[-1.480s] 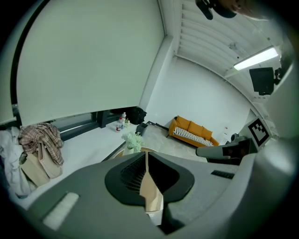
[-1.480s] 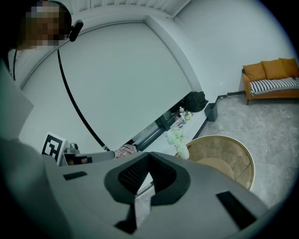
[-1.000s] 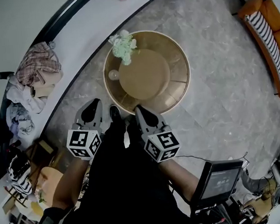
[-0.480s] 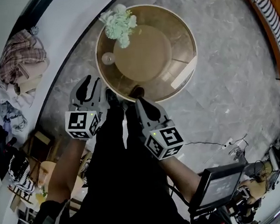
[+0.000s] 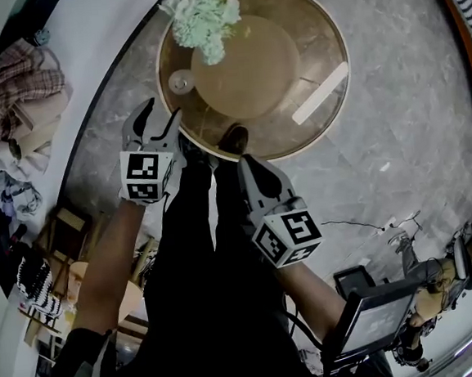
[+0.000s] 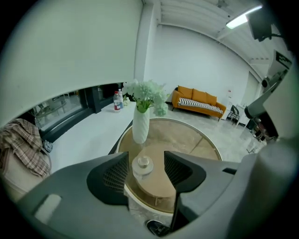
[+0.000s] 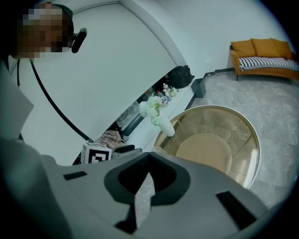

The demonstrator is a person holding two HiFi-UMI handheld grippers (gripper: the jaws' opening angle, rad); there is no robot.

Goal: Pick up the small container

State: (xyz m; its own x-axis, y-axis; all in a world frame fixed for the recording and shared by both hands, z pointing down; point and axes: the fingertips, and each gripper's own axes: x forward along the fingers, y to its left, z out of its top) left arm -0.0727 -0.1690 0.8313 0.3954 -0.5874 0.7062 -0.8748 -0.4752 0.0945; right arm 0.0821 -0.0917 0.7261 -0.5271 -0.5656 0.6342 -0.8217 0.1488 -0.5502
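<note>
The small container [image 5: 180, 82], a clear little jar with a round lid, stands on the left part of the round glass table [image 5: 320, 20], near a white vase of pale green flowers [image 5: 202, 16]. My left gripper [image 5: 159, 116] hovers at the table's near left edge, just short of the jar. Its jaws have just been opening and stand open. In the left gripper view the container [image 6: 142, 165] shows in the gap between the fingers, further off, with neither pad touching it. My right gripper [image 5: 249, 166] hangs lower, off the table's near edge, shut and empty [image 7: 148, 157].
A tan disc [image 5: 246, 68] fills the table's middle. Clothes are piled [image 5: 15, 84] on the white ledge at left, where bottles [image 6: 117, 100] also stand. The person's shoe [image 5: 233, 137] is by the table's near rim. An orange sofa [image 6: 198, 100] sits far behind, a monitor [image 5: 370, 318] at lower right.
Both grippers have come down and toward the table's near edge. The left jaws went from shut to open. The right jaws stayed shut.
</note>
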